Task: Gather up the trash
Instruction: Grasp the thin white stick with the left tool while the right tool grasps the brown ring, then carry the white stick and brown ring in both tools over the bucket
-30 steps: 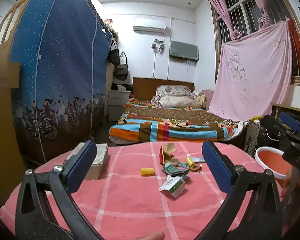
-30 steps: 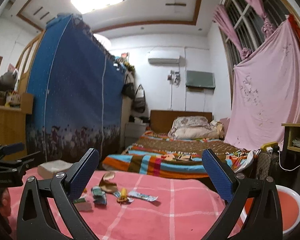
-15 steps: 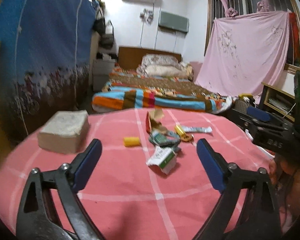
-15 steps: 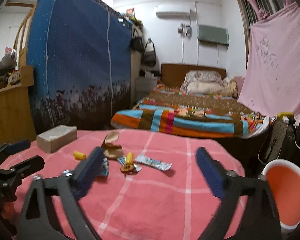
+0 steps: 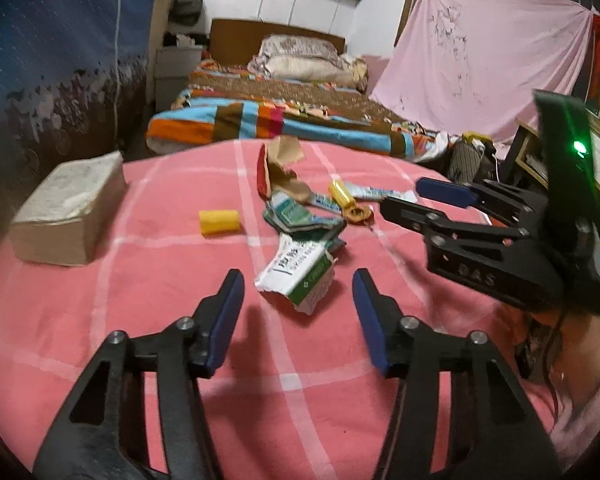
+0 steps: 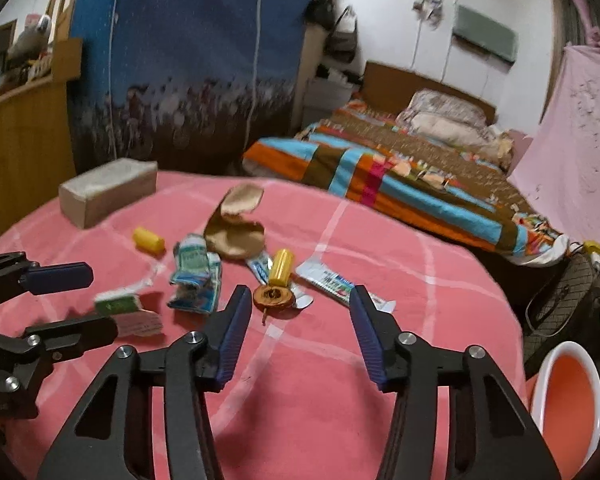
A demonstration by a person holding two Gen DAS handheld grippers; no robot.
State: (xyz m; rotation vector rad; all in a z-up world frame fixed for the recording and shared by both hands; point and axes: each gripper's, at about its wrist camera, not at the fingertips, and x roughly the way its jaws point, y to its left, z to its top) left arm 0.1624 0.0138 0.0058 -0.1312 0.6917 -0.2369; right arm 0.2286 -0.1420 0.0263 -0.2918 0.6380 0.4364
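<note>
Now both jaws have just been narrowing, nothing between them: left hand-held gripper [image 5: 298, 286] spread before the torn carton [image 5: 298, 276], right hand-held gripper [image 6: 298, 306] spread near the trash [image 6: 236, 256] mid-bench [image 6: 380, 380].

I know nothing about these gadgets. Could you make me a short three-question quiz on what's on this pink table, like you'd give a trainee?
1. True or false: the left gripper has already clamped the green-and-white carton.
2. Which lies apart from the trash pile, nearer the tissue box? A) the yellow cylinder B) the toothpaste tube C) the brown paper scrap
3. Fill in: beyond the table's right edge, in the right wrist view, stands a white-rimmed ____ with an orange inside.

Key
1. False: its jaws have just been closing, but the pads touch nothing; the carton lies just ahead of them.
2. A
3. basin
</note>
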